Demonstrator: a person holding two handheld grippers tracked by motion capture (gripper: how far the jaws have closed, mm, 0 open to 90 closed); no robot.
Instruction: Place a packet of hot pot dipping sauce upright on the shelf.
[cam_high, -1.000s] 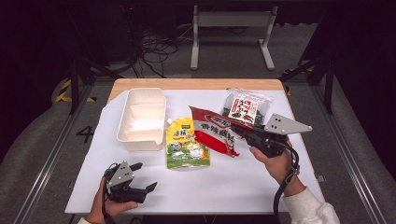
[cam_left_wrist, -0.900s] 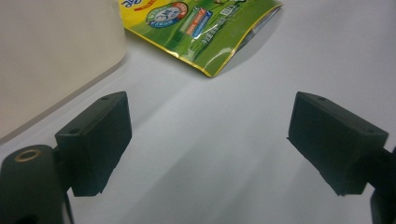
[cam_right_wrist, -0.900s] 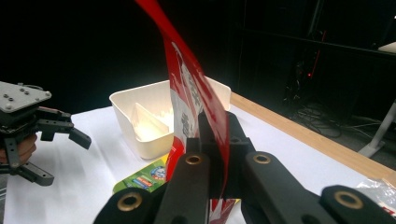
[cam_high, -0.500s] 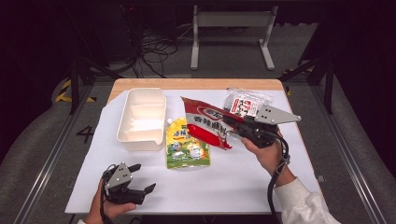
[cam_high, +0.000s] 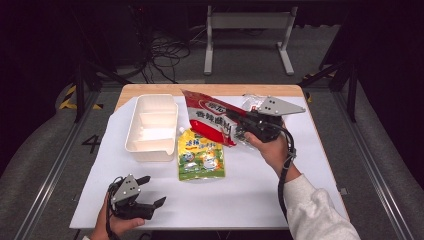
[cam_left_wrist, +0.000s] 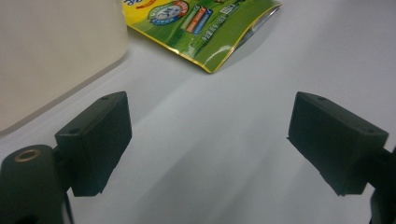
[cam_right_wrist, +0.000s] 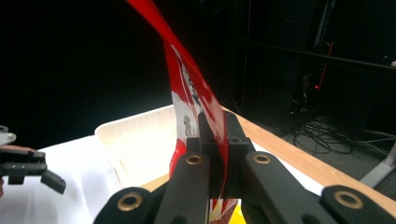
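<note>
A red snack bag (cam_high: 207, 117) hangs tilted above the table's middle, and my right gripper (cam_high: 231, 127) is shut on its right edge. In the right gripper view the bag (cam_right_wrist: 187, 79) rises thin and curved from between the closed jaws of that gripper (cam_right_wrist: 212, 126). A yellow-green pouch (cam_high: 201, 155) lies flat below the bag, beside a white divided tray (cam_high: 150, 148). My left gripper (cam_high: 152, 191) rests near the front left edge, open. Between the jaws of my left gripper (cam_left_wrist: 210, 140) there is only bare white table. The pouch's corner (cam_left_wrist: 205, 23) lies ahead of it.
A white and red packet (cam_high: 250, 102) lies at the back right, partly behind my right gripper. The tray wall (cam_left_wrist: 51, 51) stands close on the left in the left gripper view. The white sheet (cam_high: 250, 190) covers the table, with a wooden edge (cam_high: 210, 90) at the back.
My right gripper has carried the red bag leftwards and slightly up, so it now overhangs the pouch's top near the tray. The left gripper has stayed put.
</note>
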